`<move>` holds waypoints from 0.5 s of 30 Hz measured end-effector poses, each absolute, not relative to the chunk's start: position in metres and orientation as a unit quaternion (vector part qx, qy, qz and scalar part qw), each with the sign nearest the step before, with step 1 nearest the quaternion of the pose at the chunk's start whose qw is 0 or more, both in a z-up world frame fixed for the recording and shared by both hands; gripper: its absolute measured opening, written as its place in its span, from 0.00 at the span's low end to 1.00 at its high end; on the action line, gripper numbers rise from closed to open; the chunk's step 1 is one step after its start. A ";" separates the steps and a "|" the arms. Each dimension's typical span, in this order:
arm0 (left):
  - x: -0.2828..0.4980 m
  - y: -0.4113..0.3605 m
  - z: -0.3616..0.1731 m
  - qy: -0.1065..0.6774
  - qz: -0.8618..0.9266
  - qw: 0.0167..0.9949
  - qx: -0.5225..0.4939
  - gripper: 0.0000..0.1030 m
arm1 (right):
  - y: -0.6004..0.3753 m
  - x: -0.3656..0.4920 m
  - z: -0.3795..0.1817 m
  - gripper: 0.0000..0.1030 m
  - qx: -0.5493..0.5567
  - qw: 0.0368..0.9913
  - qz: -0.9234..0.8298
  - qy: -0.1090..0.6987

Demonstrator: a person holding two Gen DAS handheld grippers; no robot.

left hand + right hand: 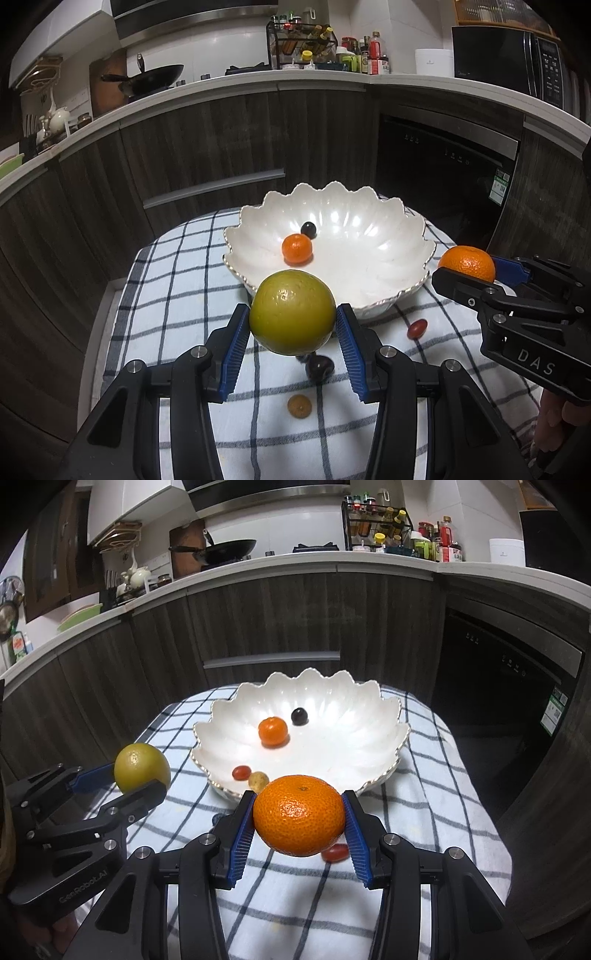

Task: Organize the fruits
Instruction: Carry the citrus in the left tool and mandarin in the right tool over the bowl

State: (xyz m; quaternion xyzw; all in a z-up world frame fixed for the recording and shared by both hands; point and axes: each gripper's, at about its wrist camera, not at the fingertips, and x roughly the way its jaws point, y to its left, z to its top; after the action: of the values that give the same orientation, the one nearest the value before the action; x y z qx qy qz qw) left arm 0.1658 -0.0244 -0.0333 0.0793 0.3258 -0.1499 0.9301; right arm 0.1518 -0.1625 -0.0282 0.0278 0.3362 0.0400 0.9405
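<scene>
My left gripper point(292, 323) is shut on a large green citrus fruit point(292, 312) and holds it above the cloth, just in front of the white scalloped bowl point(388, 258). My right gripper point(300, 821) is shut on a big orange point(299, 815) held near the bowl's point(369, 746) front rim. The bowl holds a small orange point(272, 731), a dark grape point(299, 716), a red cherry tomato point(241, 772) and a small yellowish fruit point(258, 780). On the cloth lie a red tomato point(417, 328), dark fruit point(319, 367) and a small brownish-orange fruit point(299, 406).
The small table is covered by a white and blue checked cloth point(177, 295). Dark wood cabinets point(221, 147) and a dishwasher point(443, 166) stand behind. The counter carries a wok point(155, 79), spice bottles and a microwave point(517, 70).
</scene>
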 end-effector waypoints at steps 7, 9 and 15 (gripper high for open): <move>0.178 -0.034 -0.025 0.322 -0.154 0.931 0.080 0.46 | -0.174 0.162 -0.019 0.46 0.032 0.944 0.032 0.328; 0.182 -0.036 -0.024 0.321 -0.155 0.931 0.080 0.46 | -0.177 0.166 -0.016 0.46 0.032 0.944 0.030 0.326; 0.195 -0.042 -0.018 0.317 -0.159 0.931 0.083 0.46 | -0.183 0.178 -0.010 0.46 0.033 0.946 0.027 0.321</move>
State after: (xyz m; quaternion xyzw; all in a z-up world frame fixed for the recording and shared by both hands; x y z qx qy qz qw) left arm 0.1947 -0.0424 -0.0178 0.0832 0.3168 -0.1591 0.9314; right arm 0.1777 -0.1834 -0.0099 0.0332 0.3214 0.0273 0.9460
